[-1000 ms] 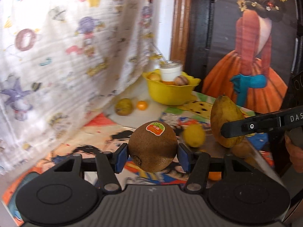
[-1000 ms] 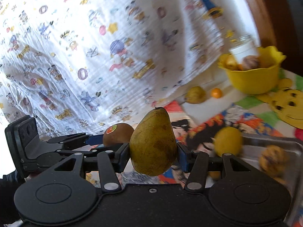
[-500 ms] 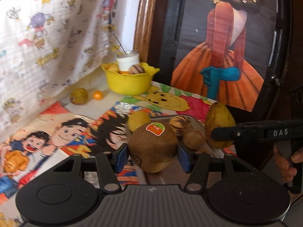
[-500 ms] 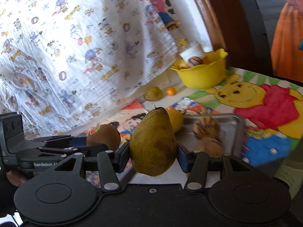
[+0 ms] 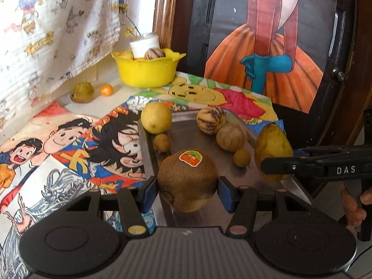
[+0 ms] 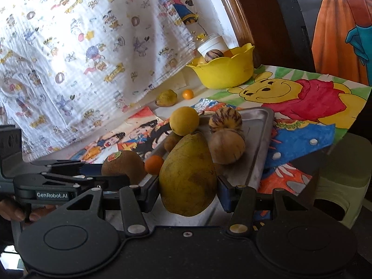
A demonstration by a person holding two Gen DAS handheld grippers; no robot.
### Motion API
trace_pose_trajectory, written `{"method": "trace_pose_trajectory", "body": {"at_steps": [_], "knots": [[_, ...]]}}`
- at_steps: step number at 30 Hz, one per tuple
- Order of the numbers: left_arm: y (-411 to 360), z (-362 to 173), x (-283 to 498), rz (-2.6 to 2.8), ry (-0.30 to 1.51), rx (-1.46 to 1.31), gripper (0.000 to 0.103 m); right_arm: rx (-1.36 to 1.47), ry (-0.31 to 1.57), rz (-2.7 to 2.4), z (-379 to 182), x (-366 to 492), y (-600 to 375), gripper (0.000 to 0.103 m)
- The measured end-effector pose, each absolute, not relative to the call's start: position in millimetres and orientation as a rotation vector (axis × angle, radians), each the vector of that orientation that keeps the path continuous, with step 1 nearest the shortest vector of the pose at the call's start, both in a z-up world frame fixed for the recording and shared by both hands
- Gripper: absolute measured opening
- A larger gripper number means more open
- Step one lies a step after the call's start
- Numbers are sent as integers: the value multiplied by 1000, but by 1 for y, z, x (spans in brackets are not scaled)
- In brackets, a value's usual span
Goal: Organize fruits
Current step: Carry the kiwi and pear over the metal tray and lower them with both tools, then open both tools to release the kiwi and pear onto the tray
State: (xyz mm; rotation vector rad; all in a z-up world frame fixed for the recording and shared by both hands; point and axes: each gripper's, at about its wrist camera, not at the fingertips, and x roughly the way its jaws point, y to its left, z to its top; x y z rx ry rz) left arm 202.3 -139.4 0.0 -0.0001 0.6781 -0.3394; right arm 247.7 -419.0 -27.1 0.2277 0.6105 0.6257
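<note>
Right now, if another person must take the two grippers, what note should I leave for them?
Left gripper: shut on the kiwi, held over the near end of the metal tray.
Right gripper: shut on the pear, held over the tray's near right edge.
On the tray: a yellow round fruit, two striped fruits and two small brown fruits.
Off the tray: a second pear and a small orange near the curtain; the yellow bowl holds more fruit.
Done: several fruits are on the tray.
Left: set down the kiwi and pear, probably on the tray; then the loose fruits.
</note>
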Motion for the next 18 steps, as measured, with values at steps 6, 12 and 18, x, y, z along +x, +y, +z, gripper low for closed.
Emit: {"method": "trace_pose_trajectory", "body": {"at_steps": [6,12,18], "knots": [[-141,-9,208,-338,702,5,60,167,602,611,-37,244,-412,54],[-139,-13,212,-332,714,-3,60,138,585,594,-40,244,-410,54],[-139,-15,213,-338,716,-3,60,109,571,587,-41,244,-406,54]]}}
